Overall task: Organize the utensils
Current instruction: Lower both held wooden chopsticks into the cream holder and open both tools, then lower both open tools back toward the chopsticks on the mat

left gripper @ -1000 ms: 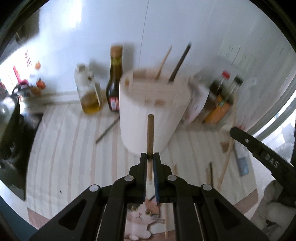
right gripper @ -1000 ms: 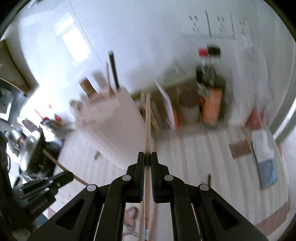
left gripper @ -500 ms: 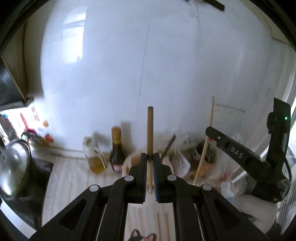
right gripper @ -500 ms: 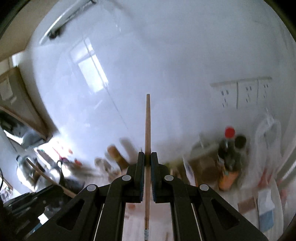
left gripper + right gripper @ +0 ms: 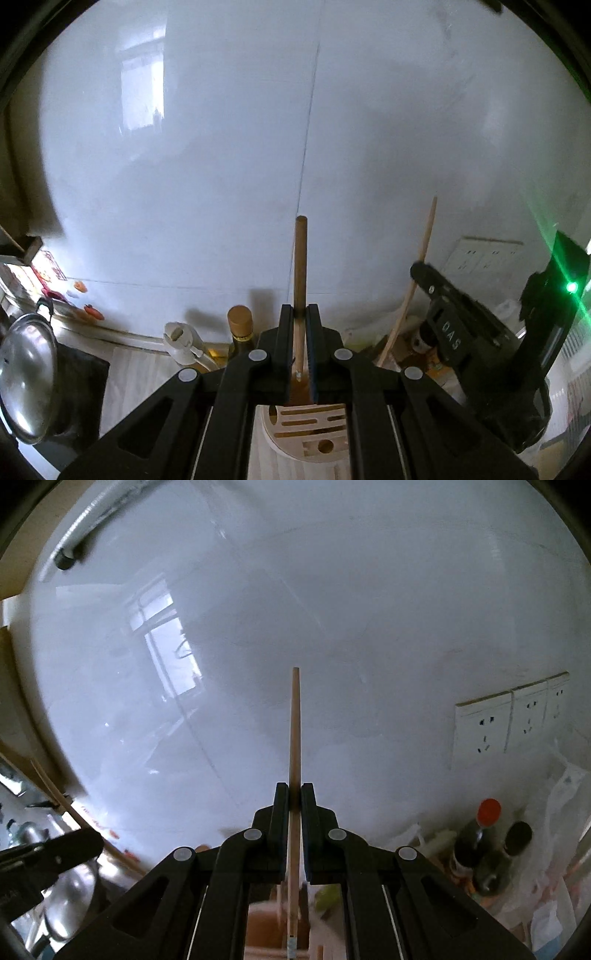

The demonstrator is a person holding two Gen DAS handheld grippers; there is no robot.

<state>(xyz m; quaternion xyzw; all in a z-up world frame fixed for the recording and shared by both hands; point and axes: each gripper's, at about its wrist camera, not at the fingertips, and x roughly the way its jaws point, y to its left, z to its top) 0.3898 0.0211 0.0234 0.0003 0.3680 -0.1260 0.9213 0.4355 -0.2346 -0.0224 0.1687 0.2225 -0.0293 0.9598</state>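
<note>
A: What did the left gripper (image 5: 300,314) have?

B: Its 2 fingers were pinched on a brown wooden stick (image 5: 300,258), which stood upright out of the jaws toward the white wall (image 5: 221,166). Its lower end showed between the fingers, just above the slotted wooden utensil holder (image 5: 314,435) below.

A: And the right gripper (image 5: 294,794)?

B: Clamped on a thinner, pale chopstick (image 5: 294,731), also pointing up along the wall. In the left wrist view that same gripper (image 5: 419,269) sat to the right, with its chopstick (image 5: 424,254) leaning beside the holder.

A: What else was around?

B: A gold-capped bottle (image 5: 240,325) and a white-topped bottle (image 5: 181,338) stood just behind the holder, and a steel pot lid (image 5: 26,376) lay at far left. The right wrist view showed 3 wall sockets (image 5: 513,716), plus a red-capped bottle (image 5: 480,830) next to a black-capped bottle (image 5: 509,853) near a plastic bag (image 5: 561,812).
</note>
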